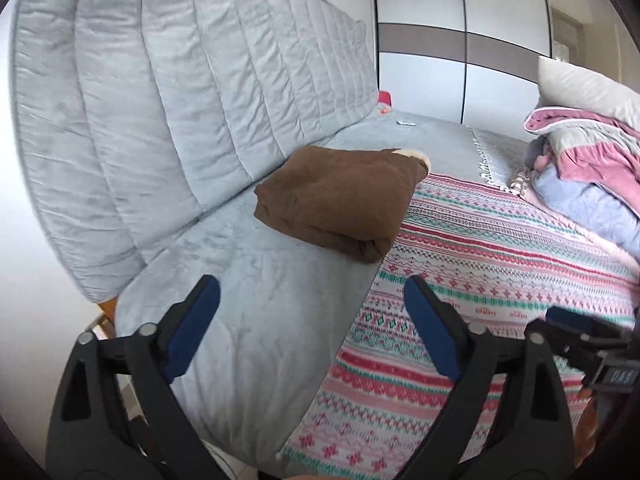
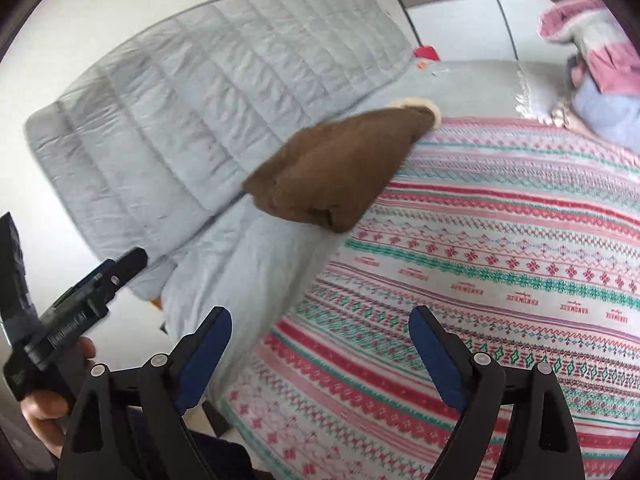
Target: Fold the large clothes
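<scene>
With the brown garment point(image 1: 340, 204) lying folded on the grey sofa-bed point(image 1: 256, 280) beside the patterned blanket point(image 1: 500, 264), we hold our left gripper point(image 1: 312, 320) and right gripper point(image 2: 320, 348) spread wide and empty, judging that an unfolded piece from the far clothes pile point(image 1: 588, 176) comes next.

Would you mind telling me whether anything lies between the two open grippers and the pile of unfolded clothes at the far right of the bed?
Nothing visible does. Between the left gripper, the right gripper and the clothes pile lies only the flat patterned blanket. The folded brown garment sits off to the left.
</scene>
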`<state>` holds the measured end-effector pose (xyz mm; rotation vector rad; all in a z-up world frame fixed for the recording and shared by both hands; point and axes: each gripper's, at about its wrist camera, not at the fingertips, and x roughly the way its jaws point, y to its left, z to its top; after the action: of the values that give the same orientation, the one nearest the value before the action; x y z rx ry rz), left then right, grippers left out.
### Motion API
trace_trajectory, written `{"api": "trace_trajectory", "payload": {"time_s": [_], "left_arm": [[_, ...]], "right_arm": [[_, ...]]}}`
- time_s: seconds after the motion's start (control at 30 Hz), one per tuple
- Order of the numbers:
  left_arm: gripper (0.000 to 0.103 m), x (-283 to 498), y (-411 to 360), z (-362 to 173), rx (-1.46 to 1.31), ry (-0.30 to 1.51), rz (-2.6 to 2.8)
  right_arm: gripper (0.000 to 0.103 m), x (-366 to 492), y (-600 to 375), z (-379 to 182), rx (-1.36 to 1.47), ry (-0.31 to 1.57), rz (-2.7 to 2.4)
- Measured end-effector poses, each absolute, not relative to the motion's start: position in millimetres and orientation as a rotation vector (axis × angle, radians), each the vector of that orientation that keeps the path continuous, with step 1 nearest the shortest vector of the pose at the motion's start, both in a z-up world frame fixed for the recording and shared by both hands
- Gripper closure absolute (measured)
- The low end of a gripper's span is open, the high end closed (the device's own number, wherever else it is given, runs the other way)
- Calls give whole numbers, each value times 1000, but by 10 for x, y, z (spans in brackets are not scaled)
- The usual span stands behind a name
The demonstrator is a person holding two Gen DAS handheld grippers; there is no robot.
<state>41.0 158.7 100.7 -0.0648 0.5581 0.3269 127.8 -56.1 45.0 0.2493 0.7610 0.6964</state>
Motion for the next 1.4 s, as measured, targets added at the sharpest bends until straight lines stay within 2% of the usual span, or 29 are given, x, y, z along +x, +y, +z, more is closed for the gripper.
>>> {"api": "trace_trajectory", "payload": {"time_s": [0.23,0.3,0.57,0.67,0.77,1.4], "left_arm": [[5,89,1428,1004,-37,510,295],[1,24,1372,990,-15,506,291],[1,-40,1354,907,32,514,374],[1,-37,1379,874,23,517,399],[1,-13,1395,843,29,529,423],[1,14,1422,784,9,554,431]], "right_arm": [[10,861,-565,591,184,649,672],[9,765,-546,609,186,614,689],[7,627,-399,583,149,566,658],[0,578,-343,589,116,543,651],[0,525,-276,600,75,515,642],[0,554,-270,532,62,528,559]]}}
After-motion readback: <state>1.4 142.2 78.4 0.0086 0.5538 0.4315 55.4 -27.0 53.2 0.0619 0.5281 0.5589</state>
